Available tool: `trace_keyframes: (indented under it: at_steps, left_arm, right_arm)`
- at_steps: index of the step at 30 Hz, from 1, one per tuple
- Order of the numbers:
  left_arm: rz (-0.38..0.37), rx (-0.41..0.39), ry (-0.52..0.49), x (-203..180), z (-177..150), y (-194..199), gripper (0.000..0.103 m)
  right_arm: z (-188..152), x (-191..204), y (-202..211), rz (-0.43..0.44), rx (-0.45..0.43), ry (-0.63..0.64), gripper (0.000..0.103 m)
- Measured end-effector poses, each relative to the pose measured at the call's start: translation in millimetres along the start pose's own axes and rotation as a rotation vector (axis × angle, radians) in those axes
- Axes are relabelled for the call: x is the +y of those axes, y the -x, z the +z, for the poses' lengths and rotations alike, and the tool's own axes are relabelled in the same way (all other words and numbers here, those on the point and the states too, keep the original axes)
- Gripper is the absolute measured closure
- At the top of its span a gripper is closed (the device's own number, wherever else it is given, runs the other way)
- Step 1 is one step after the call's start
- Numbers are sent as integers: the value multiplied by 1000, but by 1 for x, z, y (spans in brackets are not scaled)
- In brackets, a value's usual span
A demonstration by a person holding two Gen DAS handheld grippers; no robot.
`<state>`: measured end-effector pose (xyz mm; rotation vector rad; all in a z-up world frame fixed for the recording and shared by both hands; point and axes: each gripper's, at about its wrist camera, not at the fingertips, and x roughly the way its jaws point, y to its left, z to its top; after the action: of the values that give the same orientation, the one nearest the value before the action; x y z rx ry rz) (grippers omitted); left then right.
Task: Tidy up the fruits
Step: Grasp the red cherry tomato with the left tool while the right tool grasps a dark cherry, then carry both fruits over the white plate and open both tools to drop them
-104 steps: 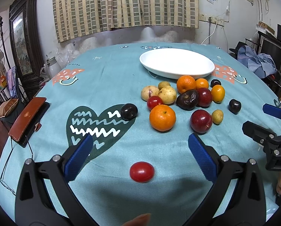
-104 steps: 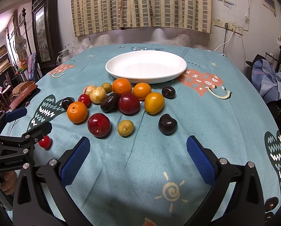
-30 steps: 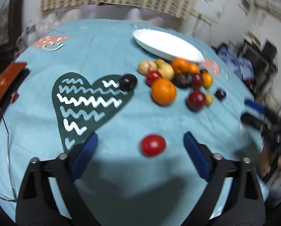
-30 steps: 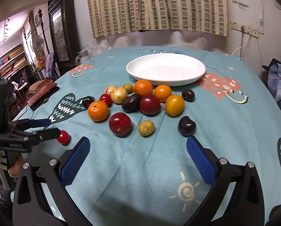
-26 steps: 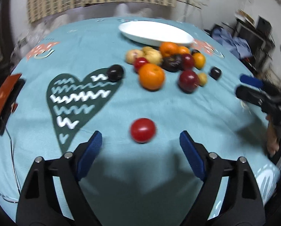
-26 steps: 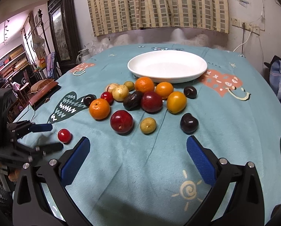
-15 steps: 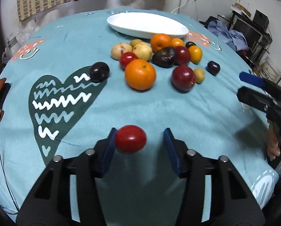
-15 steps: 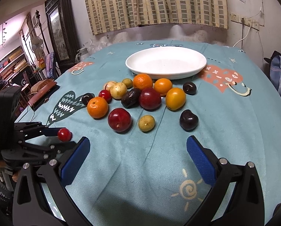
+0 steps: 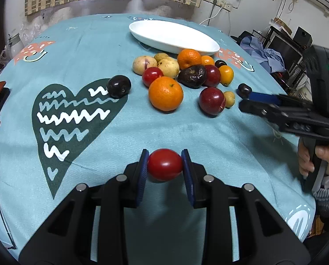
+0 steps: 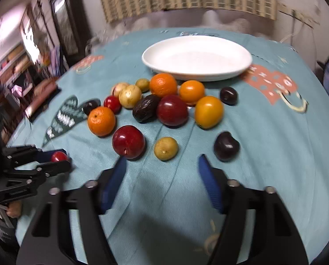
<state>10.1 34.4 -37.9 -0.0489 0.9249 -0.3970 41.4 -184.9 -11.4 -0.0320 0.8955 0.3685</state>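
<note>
The small round red fruit [image 9: 164, 164] is pinched in the left tool [image 9: 165, 170]. The right tool [image 10: 161, 177] is spread wide near the pile of round fruits [image 10: 164, 108] on the blue counter [image 10: 275, 132].

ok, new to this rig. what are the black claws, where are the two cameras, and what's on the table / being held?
No robot: a person holds a two-finger gripper in each hand, each with a fisheye camera looking along its fingers. In the left wrist view, the left gripper is shut on a small red fruit. In the right wrist view, the right gripper is open, holding nothing, near a small yellow-green fruit. On the teal tablecloth lie loose oranges, plums and other fruit before an empty white plate. Each gripper also shows in the other's view.
</note>
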Motion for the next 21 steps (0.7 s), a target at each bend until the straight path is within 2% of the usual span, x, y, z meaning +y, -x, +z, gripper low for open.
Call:
trace_keyframes:
  at_steps: [3, 4, 6, 9, 12, 17, 21]
  left_arm:
    - [-3, -1, 1, 0, 0, 0, 73]
    - [-6, 2, 1, 0, -1, 0, 73]
    - [-13, 12, -1, 1, -1, -1, 73]
    - [-17, 26, 1, 1, 0, -4, 73]
    - [-16, 29, -1, 1, 0, -6, 73]
    - [-15, 30, 0, -1, 1, -7, 73]
    - [-15, 22, 5, -1, 1, -7, 73]
  right_arm:
    - [6, -18, 5, -105, -60, -14, 44]
    - [7, -25, 3, -134, -57, -23, 45]
    - [5, -35, -8, -135, -27, -53, 45]
    - [1, -40, -18, -201, -26, -38, 45]
    - [2, -52, -26, -182, -1, -87, 47]
    - [2, -72, -22, -98, -21, -173, 71]
    - [4, -75, -18, -54, -30, -204, 73]
